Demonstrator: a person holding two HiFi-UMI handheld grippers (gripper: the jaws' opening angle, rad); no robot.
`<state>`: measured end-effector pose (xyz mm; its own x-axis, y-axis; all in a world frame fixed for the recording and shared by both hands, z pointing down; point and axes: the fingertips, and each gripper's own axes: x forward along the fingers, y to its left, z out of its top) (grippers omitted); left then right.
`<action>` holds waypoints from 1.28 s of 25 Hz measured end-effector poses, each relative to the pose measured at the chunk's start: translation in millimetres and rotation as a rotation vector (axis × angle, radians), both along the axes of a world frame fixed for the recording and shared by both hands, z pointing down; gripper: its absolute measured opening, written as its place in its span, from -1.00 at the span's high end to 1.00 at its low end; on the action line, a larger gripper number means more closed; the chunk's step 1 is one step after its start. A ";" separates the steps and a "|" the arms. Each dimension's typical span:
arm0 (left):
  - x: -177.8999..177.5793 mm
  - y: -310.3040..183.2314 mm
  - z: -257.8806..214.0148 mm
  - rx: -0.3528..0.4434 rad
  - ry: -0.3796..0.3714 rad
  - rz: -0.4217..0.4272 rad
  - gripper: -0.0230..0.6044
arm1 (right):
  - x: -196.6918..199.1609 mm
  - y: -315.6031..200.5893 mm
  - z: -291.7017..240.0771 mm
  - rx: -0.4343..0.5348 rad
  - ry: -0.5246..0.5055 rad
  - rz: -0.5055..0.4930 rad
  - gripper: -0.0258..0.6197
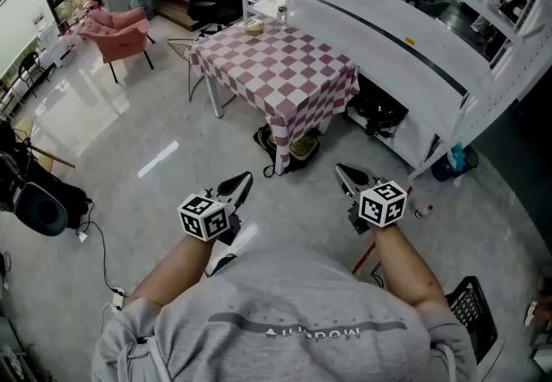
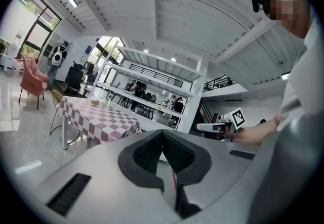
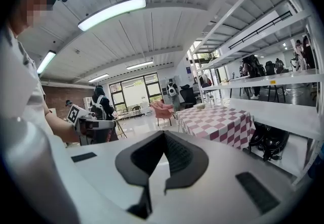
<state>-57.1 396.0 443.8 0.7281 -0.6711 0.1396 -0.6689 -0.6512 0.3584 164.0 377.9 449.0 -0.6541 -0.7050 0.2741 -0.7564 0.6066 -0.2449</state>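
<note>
While you stand back on the floor, your left claw (image 1: 247, 177) is pressed together on nothing. The checked surface (image 1: 285, 78) sits well ahead. Your right claw (image 1: 340, 168) is pressed together too, empty. Looks like approach; closing that gap comes first.

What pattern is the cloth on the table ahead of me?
Dark red and white checks on the tablecloth, clearest in the head view.

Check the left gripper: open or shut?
Shut. The left gripper shows both dark jaws meeting at their tips in its own view, nothing between them.
</note>
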 end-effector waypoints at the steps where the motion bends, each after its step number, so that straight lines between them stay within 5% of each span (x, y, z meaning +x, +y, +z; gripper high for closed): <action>1: 2.7 0.0 1.0 -0.003 0.004 -0.007 0.89 | 2.9 -1.2 1.9 -0.001 0.002 -0.006 0.84; 12: -7.6 -57.2 21.6 -0.037 0.013 -0.019 0.89 | -0.5 -64.0 28.6 -0.041 0.001 -0.017 0.84; 32: -66.3 -373.7 35.0 -0.051 0.006 0.230 0.89 | -98.7 -350.1 32.3 -0.054 0.004 0.116 0.84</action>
<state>-123.4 22.3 478.9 0.8621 -0.4794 0.1642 -0.5025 -0.7672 0.3986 65.3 27.8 481.3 -0.5679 -0.7597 0.3168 -0.8217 0.5010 -0.2716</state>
